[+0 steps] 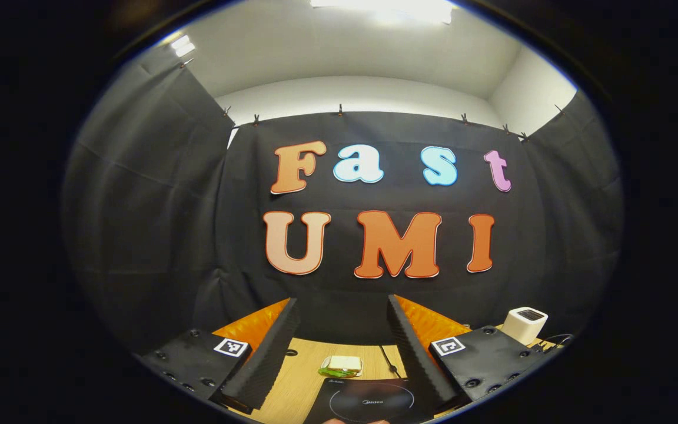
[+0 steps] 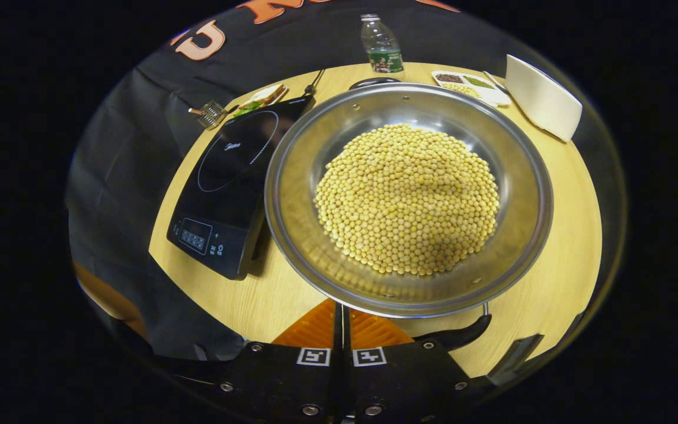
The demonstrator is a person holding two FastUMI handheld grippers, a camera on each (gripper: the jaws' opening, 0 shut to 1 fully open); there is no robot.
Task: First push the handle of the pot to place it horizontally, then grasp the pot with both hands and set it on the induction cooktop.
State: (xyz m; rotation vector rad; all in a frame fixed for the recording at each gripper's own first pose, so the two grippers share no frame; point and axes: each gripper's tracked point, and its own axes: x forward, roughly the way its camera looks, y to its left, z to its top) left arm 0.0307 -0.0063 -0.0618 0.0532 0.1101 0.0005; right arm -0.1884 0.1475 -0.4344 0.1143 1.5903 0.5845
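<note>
A wide steel pot (image 2: 292, 235) heaped with soybeans (image 2: 406, 197) stands on the wooden table (image 2: 562, 235) in the right gripper view. Its black near handle (image 2: 459, 335) points right, just beside my right gripper (image 2: 342, 312). That gripper is shut, pads together, with its tips hidden under the pot's near rim. A second black handle (image 2: 374, 82) sits at the far rim. The black induction cooktop (image 2: 227, 171) lies directly left of the pot. In the left gripper view my left gripper (image 1: 342, 300) is open and raised, facing the wall, with the cooktop (image 1: 368, 400) below it.
Behind the pot stand a water bottle (image 2: 381, 44), a divided dish of grains (image 2: 468, 85) and a white box (image 2: 542, 103). A small wire tool (image 2: 209, 113) and a green-and-white item (image 1: 341, 366) lie beyond the cooktop. A cable runs along the back edge.
</note>
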